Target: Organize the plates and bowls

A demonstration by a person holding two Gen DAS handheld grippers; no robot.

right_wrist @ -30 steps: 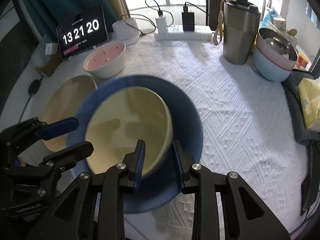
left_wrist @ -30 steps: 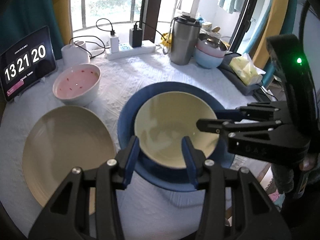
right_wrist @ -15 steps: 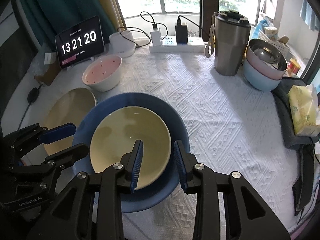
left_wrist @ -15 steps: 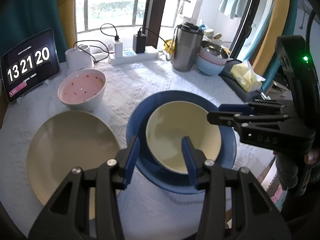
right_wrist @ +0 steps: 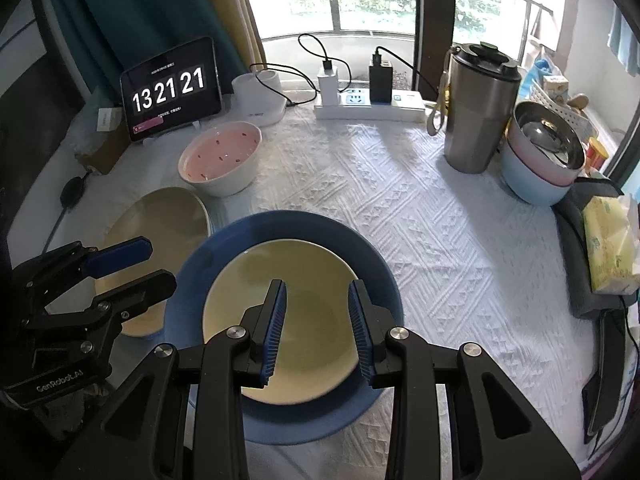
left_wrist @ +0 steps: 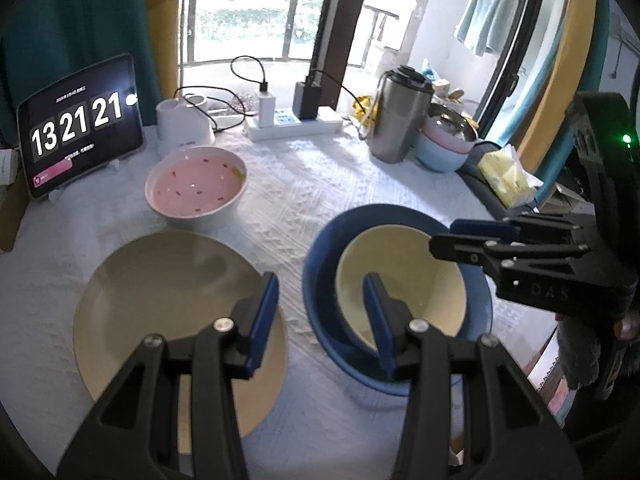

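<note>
We see the cream bowl (right_wrist: 298, 316) sitting inside the blue plate (right_wrist: 280, 236) near the front edge of the white tablecloth (right_wrist: 440, 240). Our right gripper (right_wrist: 316, 320) hovers over that bowl, its blue pads set a moderate gap apart with only air between them and nothing gripped. The cream plate (left_wrist: 160, 292) lies flat at nine o'clock from the blue plate, just beside it, and our left gripper (left_wrist: 320, 312) hangs above the strip of cloth between the two, partly spread and empty, one pad over the cream plate's rim, the other over the bowl's near edge. The pink bowl (right_wrist: 220, 160) stands at eleven o'clock from the blue plate, apart from both plates. Further back, the tablet clock (right_wrist: 172, 88) is propped at eleven, the power strip (right_wrist: 368, 106) lies at twelve, and a steel tumbler (right_wrist: 476, 108) stands at one, with stacked bowls (right_wrist: 540, 160) just right of it.
</note>
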